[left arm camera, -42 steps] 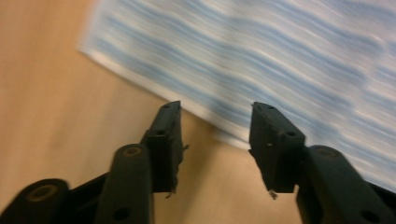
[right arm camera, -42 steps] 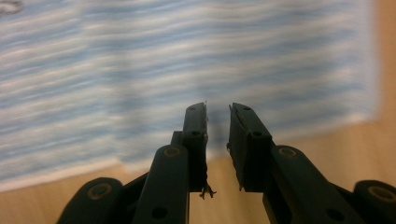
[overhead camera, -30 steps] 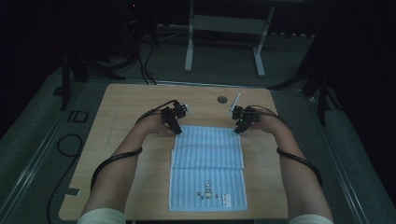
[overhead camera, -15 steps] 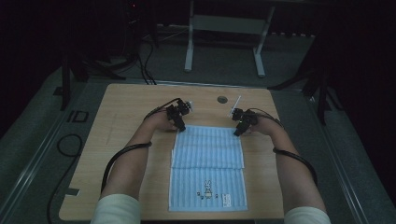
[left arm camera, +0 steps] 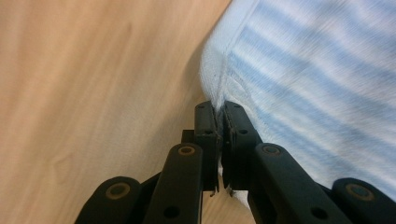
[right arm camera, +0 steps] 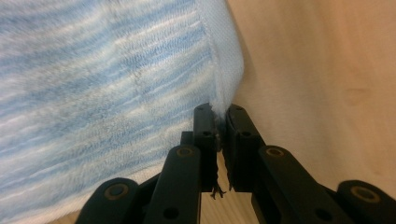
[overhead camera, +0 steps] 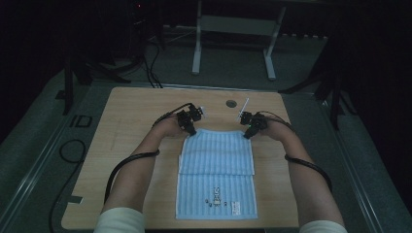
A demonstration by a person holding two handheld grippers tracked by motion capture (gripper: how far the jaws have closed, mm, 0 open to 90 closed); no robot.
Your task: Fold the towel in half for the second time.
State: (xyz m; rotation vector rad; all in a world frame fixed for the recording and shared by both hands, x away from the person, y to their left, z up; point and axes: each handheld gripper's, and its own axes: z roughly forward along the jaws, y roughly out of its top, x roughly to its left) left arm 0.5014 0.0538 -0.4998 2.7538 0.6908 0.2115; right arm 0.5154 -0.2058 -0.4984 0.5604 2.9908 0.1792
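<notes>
towel: we see the blue-and-white striped towel [overhead camera: 216, 172] lying flat in the middle of the table [overhead camera: 131, 111], long way running from our near edge to the far side; its far part looks doubled over the near part, with a fold line across the middle, and a small printed mark and label sit near the close end.

far corners: these are the two free corners of the upper layer, so we hold them there to lift or carry that whole edge evenly.

left tool: our left tool [left arm camera: 219, 109] has its jaws pressed together on the hemmed far-left corner of the towel; the jaws have just been closing, and cloth sits pinched between them.

right tool: our right tool [right arm camera: 220, 112] is clamped likewise on the far-right corner, jaws just closed on the white hem, a few loose threads hanging below.

why both at once: we judge a matched grip keeps the edge straight, so the cloth should not skew when we move it.

hands: our forearms reach forward along either side of the towel, leaving it unruffled.

table: pale wood, with a small round grommet [overhead camera: 231, 103] beyond the towel, well apart from it.
</notes>
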